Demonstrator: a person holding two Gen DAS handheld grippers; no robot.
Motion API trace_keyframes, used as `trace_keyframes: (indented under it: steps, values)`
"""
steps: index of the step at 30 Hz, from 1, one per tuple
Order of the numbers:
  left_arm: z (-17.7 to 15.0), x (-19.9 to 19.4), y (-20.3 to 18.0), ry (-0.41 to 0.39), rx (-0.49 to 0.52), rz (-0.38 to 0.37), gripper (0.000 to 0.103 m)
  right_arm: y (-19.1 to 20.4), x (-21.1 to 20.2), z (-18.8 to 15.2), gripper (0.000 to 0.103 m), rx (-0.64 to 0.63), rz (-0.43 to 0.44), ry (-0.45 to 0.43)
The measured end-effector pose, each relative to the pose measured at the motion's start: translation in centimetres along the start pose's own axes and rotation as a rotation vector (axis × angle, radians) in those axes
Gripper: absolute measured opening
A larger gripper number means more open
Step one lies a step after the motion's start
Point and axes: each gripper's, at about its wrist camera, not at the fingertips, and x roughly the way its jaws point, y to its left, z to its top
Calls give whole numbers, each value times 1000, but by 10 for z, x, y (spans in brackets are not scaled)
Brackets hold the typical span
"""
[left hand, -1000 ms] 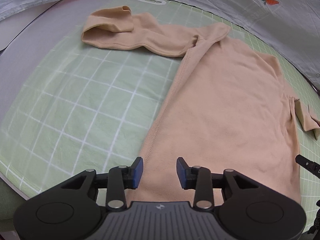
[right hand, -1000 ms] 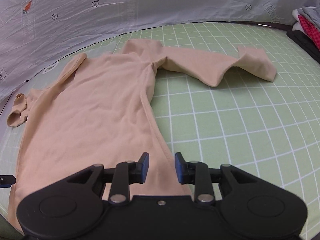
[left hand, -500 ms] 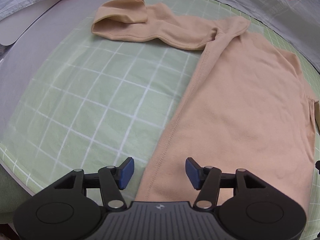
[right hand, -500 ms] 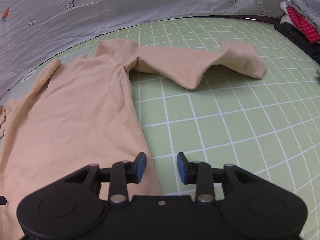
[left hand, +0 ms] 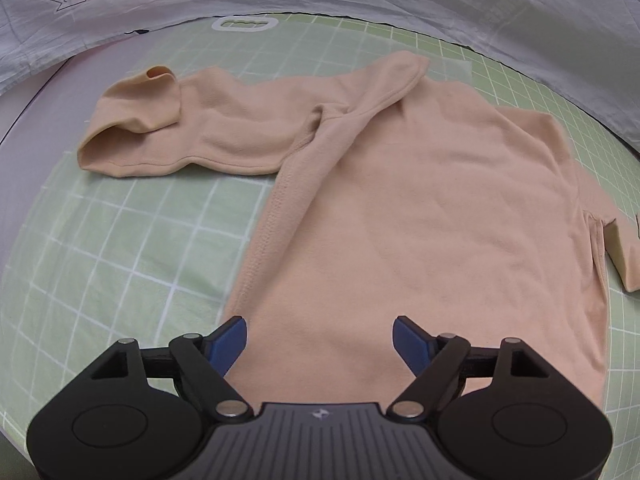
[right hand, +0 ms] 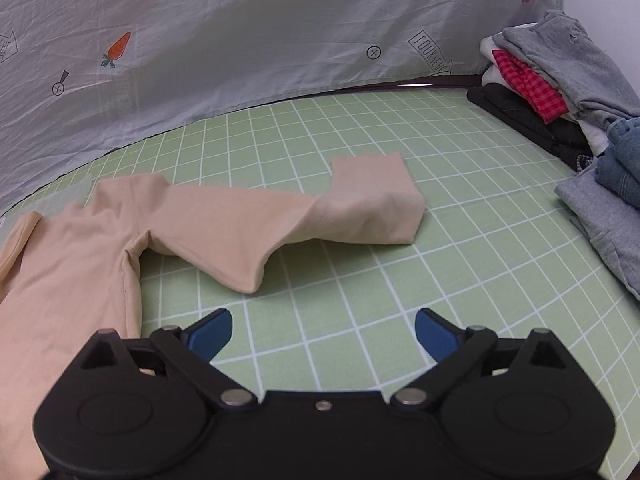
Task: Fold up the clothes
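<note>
A pale green mat (left hand: 120, 248) ruled with a white grid covers the tabletop, and behind it hangs a creased grey-white sheet (right hand: 248, 40) printed with carrots, arrows and small circled marks. The beige long-sleeved top (left hand: 420, 220) lies flat on the mat, soft and slightly fuzzy, with stitched side seams. In the left wrist view its left sleeve (left hand: 168, 136) stretches out sideways, the cuff doubled back on itself; in the right wrist view the other sleeve (right hand: 280, 224) runs out to the right with a kink, its end folded over into a blunt block. At the far right edge of the mat sits a pile of clothes (right hand: 560, 92): grey knit, red check, black, and blue denim.

The left hand-held gripper (left hand: 318, 338) hovers over the lower body of the top, its blue-padded jaws spread wide and grasping nothing. The right hand-held gripper (right hand: 323, 334) is over bare mat just beside the top's side seam, jaws likewise spread wide and empty.

Compared with half a second ago, both pairs of jaws stand much further apart, and the right one now looks toward the sleeve
</note>
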Motion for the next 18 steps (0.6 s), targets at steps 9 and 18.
trace_keyframes:
  steps: [9, 18]
  values:
    - [25, 39, -38, 43, 56, 49, 88, -6, 60, 68, 101, -23, -48, -70]
    - [27, 50, -43, 57, 43, 65, 103, -13, 123, 98, 93, -61, -23, 21]
